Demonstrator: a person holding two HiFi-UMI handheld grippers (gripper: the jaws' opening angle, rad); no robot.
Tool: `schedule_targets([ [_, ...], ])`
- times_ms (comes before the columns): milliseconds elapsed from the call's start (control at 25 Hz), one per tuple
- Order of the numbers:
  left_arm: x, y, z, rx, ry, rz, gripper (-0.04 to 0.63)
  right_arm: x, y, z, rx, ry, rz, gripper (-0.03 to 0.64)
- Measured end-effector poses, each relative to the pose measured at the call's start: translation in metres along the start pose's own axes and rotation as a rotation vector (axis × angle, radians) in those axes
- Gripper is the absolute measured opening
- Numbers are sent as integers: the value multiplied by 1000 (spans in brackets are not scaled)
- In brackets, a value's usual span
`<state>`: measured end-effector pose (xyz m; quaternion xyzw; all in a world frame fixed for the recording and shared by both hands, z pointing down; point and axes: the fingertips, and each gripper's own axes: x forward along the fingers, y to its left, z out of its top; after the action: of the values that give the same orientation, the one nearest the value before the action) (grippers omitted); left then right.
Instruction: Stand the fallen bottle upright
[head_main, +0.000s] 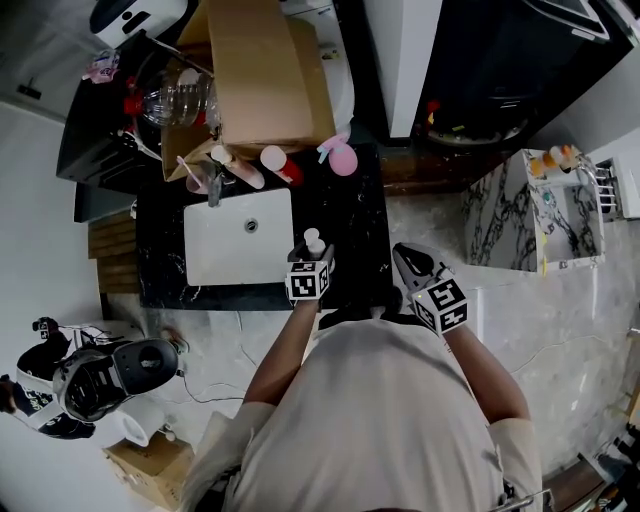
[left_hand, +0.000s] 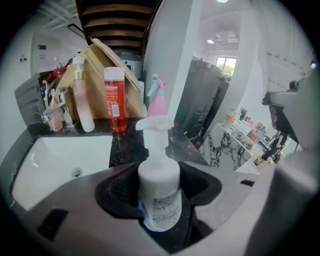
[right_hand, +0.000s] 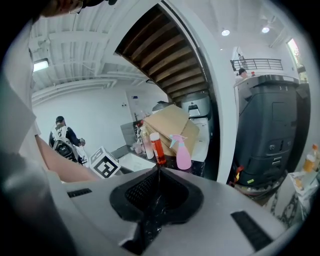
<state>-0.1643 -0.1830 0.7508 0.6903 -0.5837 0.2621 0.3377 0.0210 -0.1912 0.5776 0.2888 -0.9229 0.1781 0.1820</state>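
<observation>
A white pump bottle (left_hand: 159, 185) stands upright between the pads of my left gripper (left_hand: 160, 172), which is shut on its body, the pump head pointing left. In the head view the same bottle (head_main: 314, 240) is held just above the black counter (head_main: 355, 215), right of the sink, in front of the left gripper's marker cube (head_main: 308, 281). My right gripper (head_main: 410, 262) hovers to the right of it over the counter's front corner. In the right gripper view that gripper (right_hand: 159, 172) has its jaws together with nothing between them.
A white sink (head_main: 215, 260) lies left of the bottle. Behind it stand a pale pump bottle (left_hand: 82, 100), a red bottle (left_hand: 114, 100), a pink spray bottle (left_hand: 156, 100) and a cardboard box (head_main: 265, 70). A marble-patterned cabinet (head_main: 500, 220) is at the right.
</observation>
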Motion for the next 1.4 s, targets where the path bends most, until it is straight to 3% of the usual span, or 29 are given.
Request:
schedule_targets([
  [280, -7, 13, 15, 36, -100, 46, 242, 2, 5, 14, -37, -1, 5, 34],
  [720, -8, 20, 35, 122, -279, 19, 242, 6, 9, 11, -51, 35, -6, 34],
  [1000, -10, 25, 37, 113, -335, 20, 242, 11, 9, 5, -50, 60, 0, 34],
  [1400, -16, 22, 28, 128, -351, 8, 250, 19, 18, -2, -54, 75, 43, 34],
])
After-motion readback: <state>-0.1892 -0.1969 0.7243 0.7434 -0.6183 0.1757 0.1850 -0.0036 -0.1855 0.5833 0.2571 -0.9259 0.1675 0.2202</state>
